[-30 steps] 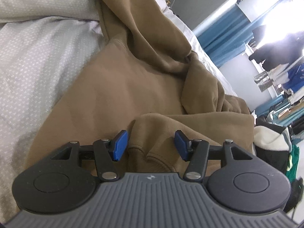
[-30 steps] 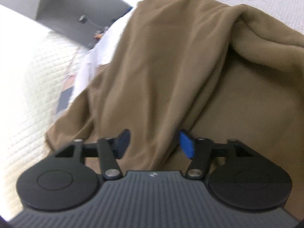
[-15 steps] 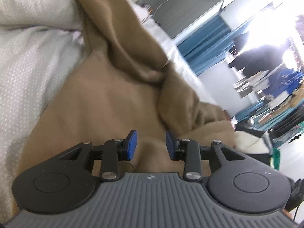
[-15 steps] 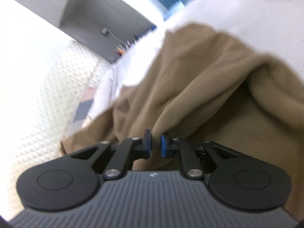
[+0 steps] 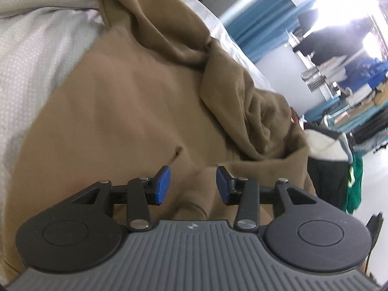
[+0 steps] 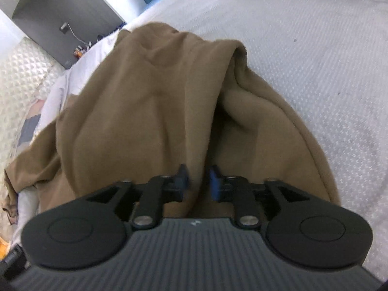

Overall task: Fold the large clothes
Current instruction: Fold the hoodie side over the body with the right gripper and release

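Note:
A large tan sweatshirt (image 5: 126, 97) lies crumpled on a white bed; it also shows in the right wrist view (image 6: 150, 101). My left gripper (image 5: 192, 185) is partly open, its blue pads (image 5: 162, 185) standing on either side of a ribbed cuff or hem fold (image 5: 191, 206) without pinching it. My right gripper (image 6: 197, 181) has its pads (image 6: 214, 185) close together on a raised fold of the sweatshirt, with a narrow gap filled by cloth. The fabric drapes away from the right jaws toward the far side of the bed.
The white patterned bed sheet (image 6: 315, 60) spreads to the right. A quilted pillow (image 6: 21, 72) lies at the left. Past the bed's end are a white and dark pile (image 5: 325, 150), green cloth (image 5: 355, 186), blue curtains (image 5: 257, 29) and cluttered shelves.
My left gripper narrowed, then widened again around the cuff. My right gripper closed on the fold and lifted; its jaws now stand slightly wider than half a second ago.

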`<state>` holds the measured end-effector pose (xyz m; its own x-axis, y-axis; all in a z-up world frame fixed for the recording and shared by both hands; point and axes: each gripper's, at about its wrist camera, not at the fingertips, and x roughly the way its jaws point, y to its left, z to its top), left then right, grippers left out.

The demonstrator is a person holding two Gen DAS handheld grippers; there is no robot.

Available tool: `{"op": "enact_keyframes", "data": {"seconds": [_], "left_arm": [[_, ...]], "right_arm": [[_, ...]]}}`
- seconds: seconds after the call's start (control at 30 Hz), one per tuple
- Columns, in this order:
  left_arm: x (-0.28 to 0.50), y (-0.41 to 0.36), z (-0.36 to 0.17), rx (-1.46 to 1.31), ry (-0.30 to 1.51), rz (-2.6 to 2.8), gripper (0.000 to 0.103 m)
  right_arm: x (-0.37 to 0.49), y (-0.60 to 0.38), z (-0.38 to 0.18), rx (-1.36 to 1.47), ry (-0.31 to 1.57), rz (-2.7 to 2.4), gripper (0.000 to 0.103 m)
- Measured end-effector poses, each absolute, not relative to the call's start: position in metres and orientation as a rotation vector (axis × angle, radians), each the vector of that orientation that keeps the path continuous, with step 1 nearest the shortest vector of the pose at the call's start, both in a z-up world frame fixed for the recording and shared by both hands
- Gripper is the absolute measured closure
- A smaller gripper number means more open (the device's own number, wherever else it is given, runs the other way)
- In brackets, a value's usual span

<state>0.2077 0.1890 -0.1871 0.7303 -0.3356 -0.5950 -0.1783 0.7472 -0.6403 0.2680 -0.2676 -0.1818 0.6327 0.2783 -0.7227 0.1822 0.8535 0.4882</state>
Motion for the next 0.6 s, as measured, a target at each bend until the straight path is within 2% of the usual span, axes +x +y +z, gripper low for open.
{"op": "enact_keyframes", "data": {"seconds": [0.03, 0.37, 0.6], "left_arm": [[0.208, 0.187, -0.187, -0.735, 0.765, -0.105, 0.055], [0.216, 0.171, -0.19, -0.673, 0.791, -0.143, 0.055], [0.225, 0.165, -0.194, -0.65, 0.809, -0.145, 0.055]], "right_arm": [[0.259, -0.274, -0.179, 0.56, 0.877, 0.063, 0.057], [0.25, -0.248, -0.143, 0.387, 0.649, 0.144, 0.057], [0.254, -0.203, -0.146, 0.282, 0.714, 0.344, 0.057]]}}
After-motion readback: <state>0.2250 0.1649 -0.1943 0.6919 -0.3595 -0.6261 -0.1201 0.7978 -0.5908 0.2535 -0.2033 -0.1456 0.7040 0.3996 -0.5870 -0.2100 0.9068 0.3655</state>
